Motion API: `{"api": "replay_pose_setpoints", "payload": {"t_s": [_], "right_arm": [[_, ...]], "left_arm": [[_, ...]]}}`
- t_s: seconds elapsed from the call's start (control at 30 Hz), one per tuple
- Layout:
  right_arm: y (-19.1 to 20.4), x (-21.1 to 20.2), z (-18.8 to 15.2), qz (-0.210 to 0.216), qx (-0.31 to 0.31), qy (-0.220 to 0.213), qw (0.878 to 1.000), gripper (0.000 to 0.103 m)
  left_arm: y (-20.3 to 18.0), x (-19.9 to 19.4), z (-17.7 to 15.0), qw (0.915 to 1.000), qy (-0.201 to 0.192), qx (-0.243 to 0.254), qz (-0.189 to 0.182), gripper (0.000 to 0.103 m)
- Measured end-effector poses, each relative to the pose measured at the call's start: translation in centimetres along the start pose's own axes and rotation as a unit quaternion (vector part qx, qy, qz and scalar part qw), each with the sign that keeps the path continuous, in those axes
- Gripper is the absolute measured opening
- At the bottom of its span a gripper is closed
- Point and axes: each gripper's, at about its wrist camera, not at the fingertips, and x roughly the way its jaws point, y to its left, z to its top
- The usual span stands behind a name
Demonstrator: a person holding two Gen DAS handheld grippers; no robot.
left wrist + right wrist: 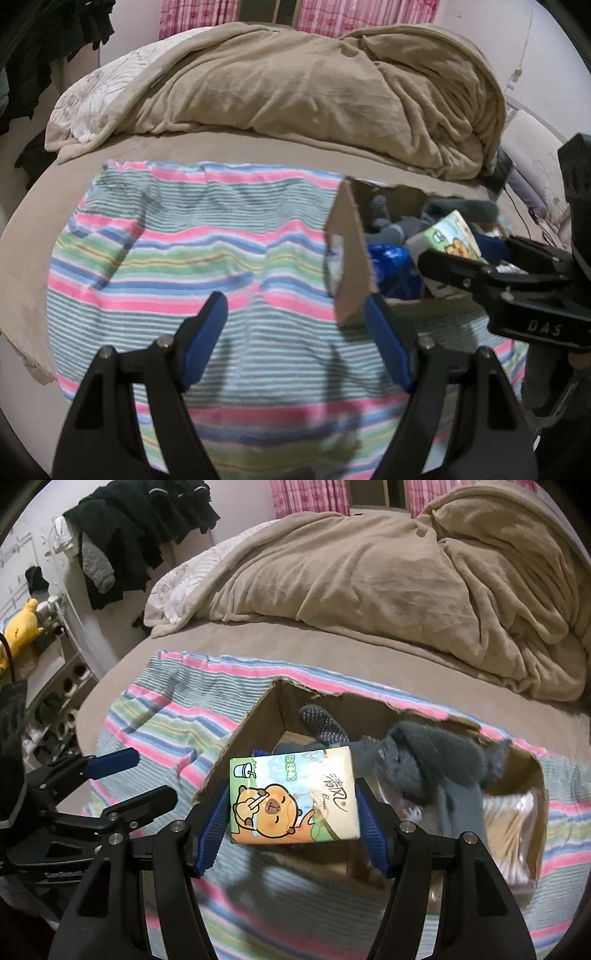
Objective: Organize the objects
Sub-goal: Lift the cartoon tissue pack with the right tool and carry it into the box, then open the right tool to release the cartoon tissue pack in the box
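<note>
Left gripper agape, right gripper clamped.

The left gripper hangs with its blue-padded jaws spread and nothing between them, over a striped cloth in pink, blue and green that lies on a beige bed. At the right edge of the cloth stands an open cardboard box, one pad just beside its near corner, with grey fabric and something blue inside. The right gripper reaches in from the right above the box, clamped on a tissue pack printed with a cartoon animal, and a rumpled tan blanket is heaped across the far side of the bed.
</note>
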Motion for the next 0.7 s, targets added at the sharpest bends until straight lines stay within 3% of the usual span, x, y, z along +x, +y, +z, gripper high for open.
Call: {"api": "replay_pose_setpoints", "payload": {"t_s": [0.33,0.7], "right_arm": [[0.6,3.0,0.3,-0.014,0.007,0.01,1.0,0.067],[0.9,3.3,-0.5,-0.02,0.02,0.017,0.999,0.069]], "left_arm": [[1.8,2.0,0.3,0.9999,0.009,-0.008,0.006,0.078],[1.7,1.9,-0.2,0.9998,0.013,-0.011,0.005,0.078]]}}
